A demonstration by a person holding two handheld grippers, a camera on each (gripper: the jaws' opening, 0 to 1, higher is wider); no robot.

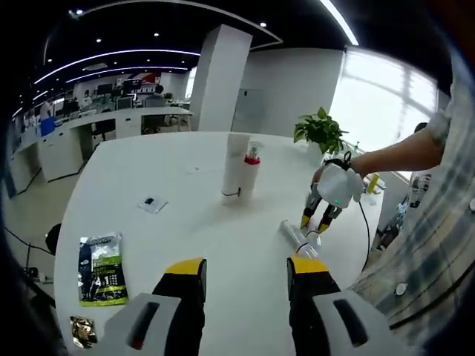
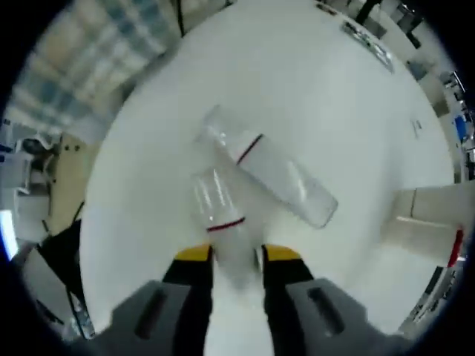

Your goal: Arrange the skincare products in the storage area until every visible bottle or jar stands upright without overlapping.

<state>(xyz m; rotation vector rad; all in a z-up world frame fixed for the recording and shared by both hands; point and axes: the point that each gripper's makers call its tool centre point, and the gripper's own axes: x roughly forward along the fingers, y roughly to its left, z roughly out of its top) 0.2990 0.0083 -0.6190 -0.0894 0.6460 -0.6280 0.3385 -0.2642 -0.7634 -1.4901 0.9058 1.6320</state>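
Two clear bottles lie crossed on the white table (image 2: 349,96). The upper one (image 2: 271,174) has a red band and rests across the lower one (image 2: 217,208). My right gripper (image 2: 237,256) has its jaws closed around the lower bottle's near end. In the left gripper view the right gripper (image 1: 315,221) points down onto these bottles (image 1: 299,237). A tall white tube (image 1: 236,167) and a small red-capped bottle (image 1: 252,165) stand upright together mid-table. My left gripper (image 1: 245,271) hovers open near the table's front, holding nothing.
A green packet (image 1: 100,268) and a gold wrapper (image 1: 83,331) lie at the table's left front. A small flat sachet (image 1: 152,204) lies further in. A potted plant (image 1: 320,132) stands at the far right edge. A person's sleeve (image 1: 430,245) fills the right side.
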